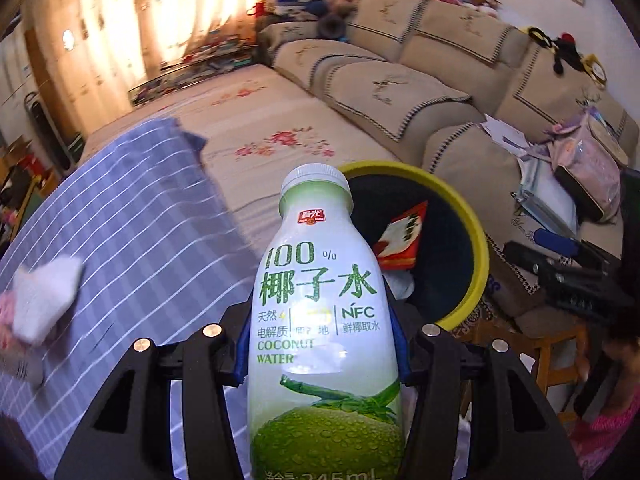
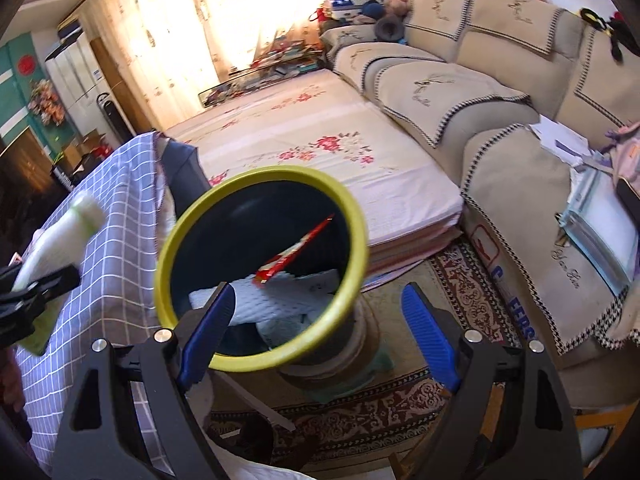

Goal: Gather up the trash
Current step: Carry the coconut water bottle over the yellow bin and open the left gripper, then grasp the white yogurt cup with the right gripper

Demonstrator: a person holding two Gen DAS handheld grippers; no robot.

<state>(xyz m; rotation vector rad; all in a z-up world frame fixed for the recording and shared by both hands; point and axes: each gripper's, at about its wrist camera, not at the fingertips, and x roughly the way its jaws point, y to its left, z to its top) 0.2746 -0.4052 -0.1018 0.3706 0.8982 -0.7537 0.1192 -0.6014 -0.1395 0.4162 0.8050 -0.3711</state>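
My left gripper (image 1: 320, 356) is clamped on a coconut water bottle (image 1: 320, 320), its blue pads pressing the bottle's two sides, white cap pointing toward 12 o'clock in the left wrist view. Just past the cap, at about 1 o'clock, sits the yellow-rimmed bin (image 1: 478, 240) with its dark inside; a red and white packet (image 1: 402, 236) leans against the inner wall. At 9 o'clock, a crumpled white tissue (image 1: 46, 294) lies on the blue checked tablecloth (image 1: 152, 220).

My right gripper (image 2: 320, 336) is spread wide and holds nothing. In its view the bin (image 2: 360, 240) fills the centre, my left finger (image 2: 206, 332) overlapping the near rim at 7 o'clock, the right finger (image 2: 428, 336) outside the rim at 4 o'clock. Inside lie the red packet (image 2: 296, 250) and white paper (image 2: 272, 300). The bottle (image 2: 56, 240) shows at 9 o'clock, blurred, over the tablecloth (image 2: 116, 248). A beige sofa (image 2: 460, 92) runs across 1 to 3 o'clock, and a flowered mat (image 2: 320, 140) lies at 12 o'clock.
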